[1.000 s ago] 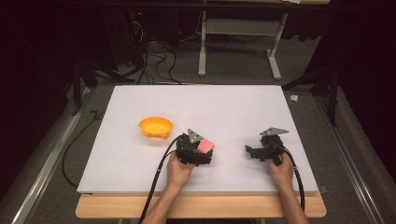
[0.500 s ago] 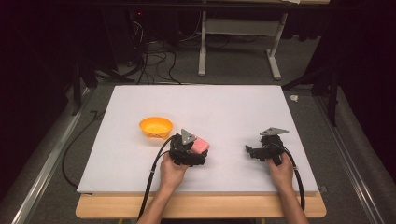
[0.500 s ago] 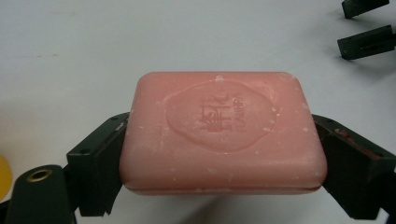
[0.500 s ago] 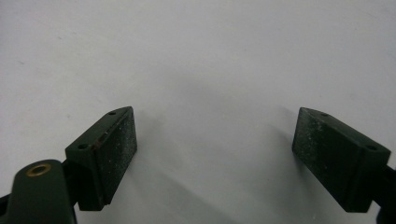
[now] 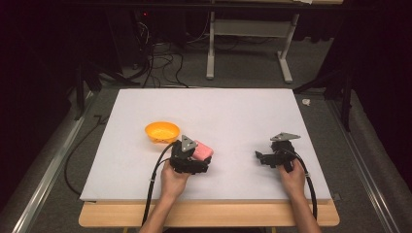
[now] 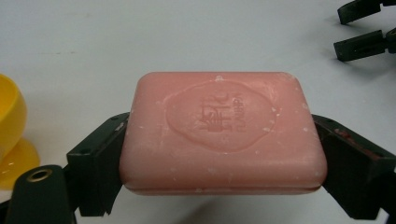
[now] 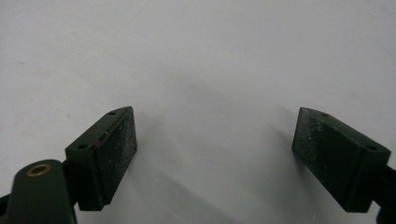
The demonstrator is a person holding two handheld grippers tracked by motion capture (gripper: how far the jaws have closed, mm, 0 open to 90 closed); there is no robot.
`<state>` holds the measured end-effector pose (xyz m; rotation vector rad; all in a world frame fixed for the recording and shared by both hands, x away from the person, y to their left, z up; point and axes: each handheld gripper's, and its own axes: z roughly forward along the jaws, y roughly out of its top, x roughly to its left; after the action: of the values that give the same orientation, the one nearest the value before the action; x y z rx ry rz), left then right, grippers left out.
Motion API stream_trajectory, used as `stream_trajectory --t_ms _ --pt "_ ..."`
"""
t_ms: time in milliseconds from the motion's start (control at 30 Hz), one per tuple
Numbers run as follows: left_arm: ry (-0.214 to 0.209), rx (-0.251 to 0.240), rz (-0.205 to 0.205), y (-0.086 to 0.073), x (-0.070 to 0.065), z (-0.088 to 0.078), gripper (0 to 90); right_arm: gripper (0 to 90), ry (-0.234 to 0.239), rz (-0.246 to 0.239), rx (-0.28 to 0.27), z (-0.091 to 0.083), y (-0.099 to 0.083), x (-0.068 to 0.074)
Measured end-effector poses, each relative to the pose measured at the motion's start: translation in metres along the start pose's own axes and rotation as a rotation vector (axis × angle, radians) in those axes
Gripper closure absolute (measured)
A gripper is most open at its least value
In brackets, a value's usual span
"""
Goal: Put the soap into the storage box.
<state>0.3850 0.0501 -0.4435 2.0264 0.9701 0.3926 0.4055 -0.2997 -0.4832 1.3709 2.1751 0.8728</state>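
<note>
White board covers the desk (image 5: 233,111), with dark floor and cables behind it at the top of the high view. At lower centre of that view the left tool (image 5: 190,160) is clamped on a pink bar of soap (image 6: 223,133); the left gripper view shows both black jaws pressed against the bar's short ends, its stamped face turned up toward the camera and a shadow beneath it, so the bar looks lifted clear of the board. Just up and to the left of the soap in the high view sits a yellow bowl (image 5: 162,131), whose rim and foot appear at the left edge of the left gripper view. At lower right of the high view the right tool (image 5: 272,156) rests low over bare board, well apart from the soap, and the right gripper view shows its jaws spread wide with nothing between them. The step in hand is probably carrying the soap to the bowl. To do it well, the grip should stay firm, since soap is slick; the bar should be kept level, brought over the bowl's middle, lowered inside the rim and only then released.
</note>
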Motion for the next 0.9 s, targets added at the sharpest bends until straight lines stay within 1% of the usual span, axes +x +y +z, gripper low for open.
stream_trajectory --t_ms 33,167,233,400,500,667,900 --pt "0.0 -0.002 -0.002 0.0 0.001 -0.001 13.5 14.6 0.0 0.0 0.0 0.0 0.0 0.0" --pt "-0.008 -0.011 -0.032 -0.001 0.005 -0.004 13.5 14.5 0.0 0.0 0.0 0.0 0.0 0.0" --pt "-0.001 -0.011 -0.036 -0.001 0.007 -0.006 13.5 14.5 0.0 0.0 0.0 0.0 0.0 0.0" --pt "-0.004 -0.017 -0.052 0.0 0.012 -0.011 13.5 14.5 -0.001 0.002 0.0 0.0 0.0 0.0" --pt "0.001 -0.016 -0.055 0.0 0.014 -0.014 13.5 14.5 -0.001 0.001 0.0 0.0 0.0 0.0" --pt "0.009 -0.017 -0.044 0.002 0.016 -0.018 13.5 14.5 -0.001 0.001 0.0 0.0 0.0 0.0" --pt "0.015 -0.03 -0.06 0.003 0.024 -0.027 13.5 14.5 0.0 0.0 0.0 0.0 0.0 0.0"
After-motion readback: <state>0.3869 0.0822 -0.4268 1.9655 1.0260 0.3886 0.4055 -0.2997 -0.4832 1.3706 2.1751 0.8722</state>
